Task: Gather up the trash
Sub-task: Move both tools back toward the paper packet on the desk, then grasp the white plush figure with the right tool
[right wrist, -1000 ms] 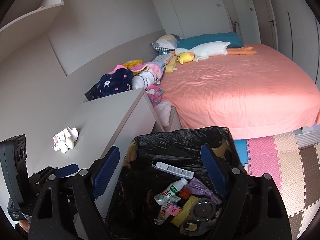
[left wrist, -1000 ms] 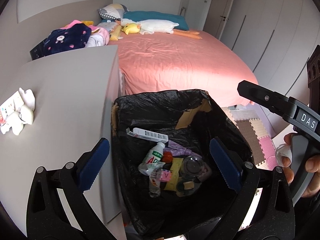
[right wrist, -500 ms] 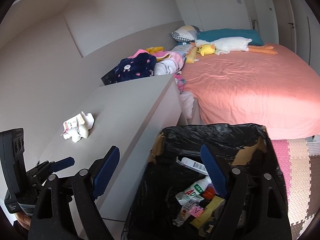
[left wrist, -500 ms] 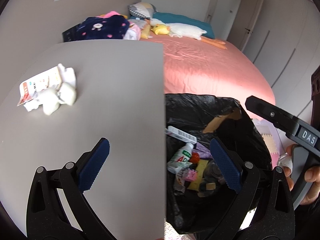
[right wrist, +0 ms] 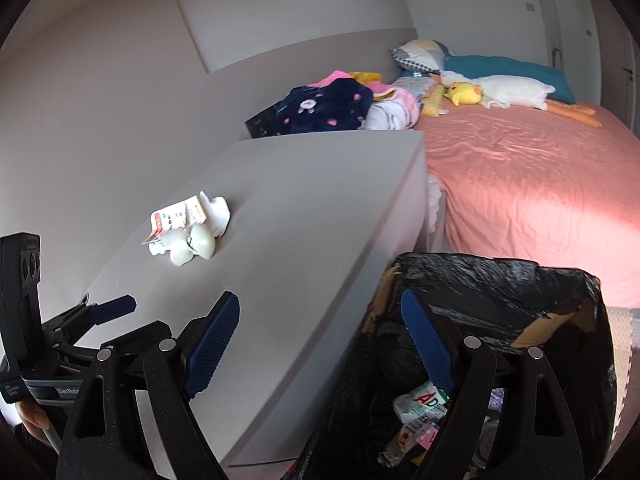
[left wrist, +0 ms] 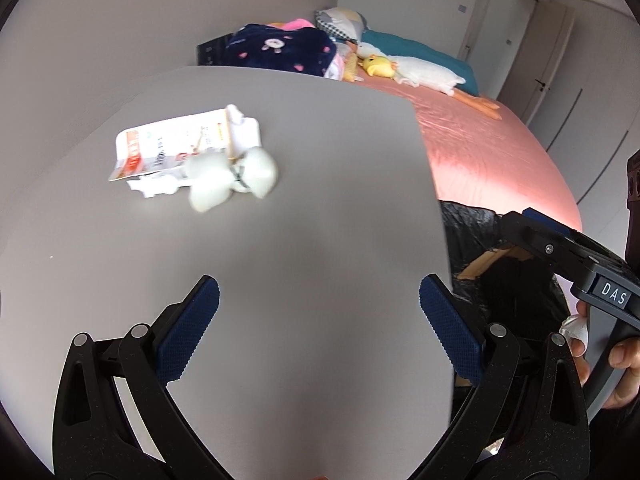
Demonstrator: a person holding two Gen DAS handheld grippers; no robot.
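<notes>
A small pile of trash lies on the grey cabinet top (left wrist: 320,208): a red-and-white printed wrapper (left wrist: 168,148) and crumpled white tissue lumps (left wrist: 232,178). It also shows in the right wrist view (right wrist: 188,232). My left gripper (left wrist: 320,320) is open and empty, over the cabinet top, short of the pile. My right gripper (right wrist: 320,340) is open and empty, straddling the cabinet edge and the bin (right wrist: 500,292). The bin is lined with a black bag and holds several pieces of trash (right wrist: 420,404).
A bed with a pink sheet (right wrist: 520,184) stands beyond the bin, with pillows, a plush duck (right wrist: 464,94) and a heap of clothes (right wrist: 328,108) at its head. Foam floor mats (right wrist: 624,332) lie right of the bin. A wall runs along the cabinet's left side.
Both grippers have swung left from over the bin toward the cabinet top. The trash pile is now nearer and ahead of my left gripper. Both stay open.
</notes>
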